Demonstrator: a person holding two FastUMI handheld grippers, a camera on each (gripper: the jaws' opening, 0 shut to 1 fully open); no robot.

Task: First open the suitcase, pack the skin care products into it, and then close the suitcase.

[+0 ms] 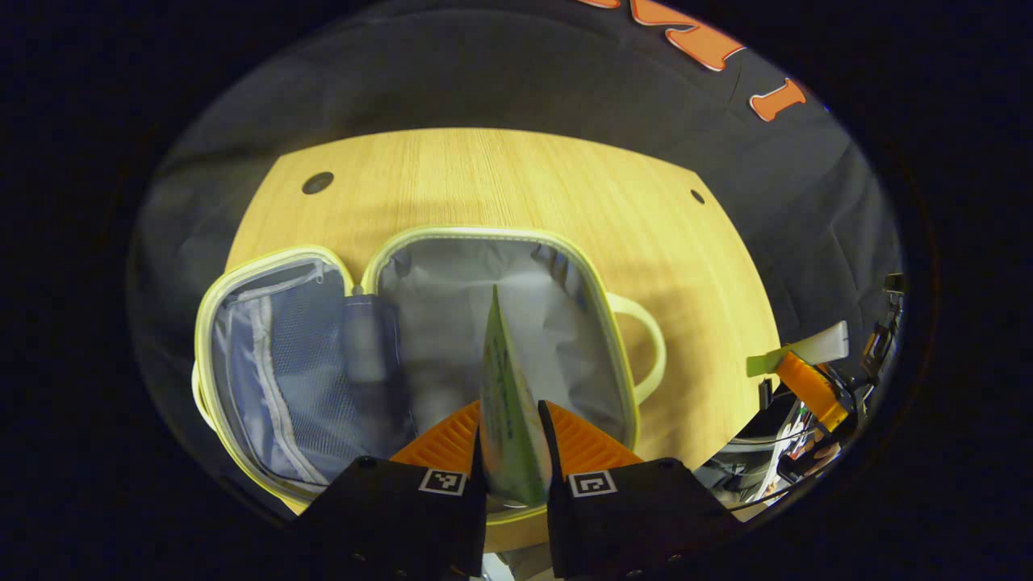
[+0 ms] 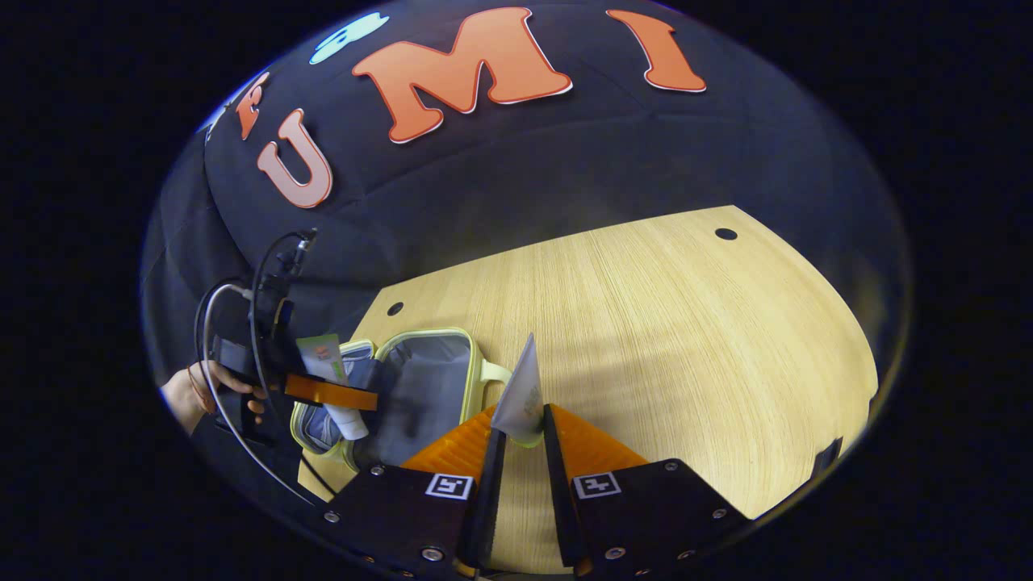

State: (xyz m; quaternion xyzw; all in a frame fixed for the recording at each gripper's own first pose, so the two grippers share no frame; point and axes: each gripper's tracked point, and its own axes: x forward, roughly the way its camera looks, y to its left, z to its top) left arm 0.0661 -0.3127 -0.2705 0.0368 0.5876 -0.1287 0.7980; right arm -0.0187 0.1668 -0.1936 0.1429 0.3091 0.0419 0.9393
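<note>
Two tubes were mid-pack: left gripper (image 1: 512, 452) clamped the green tube (image 1: 507, 403) right over the open suitcase (image 1: 516, 323), right gripper (image 2: 520, 440) pinched the white tube (image 2: 520, 395) beside it. Next up, probably lower and release.

From my left gripper (image 1: 512, 436) I see its fingers clamped on a green-and-white tube (image 1: 507, 403) held edge-on above the open suitcase (image 1: 420, 355), which lies flat on the wooden table (image 1: 500, 177), mesh pocket (image 1: 282, 363) on the left half, handle (image 1: 646, 343) at right, the other gripper (image 1: 807, 379) far right.
</note>
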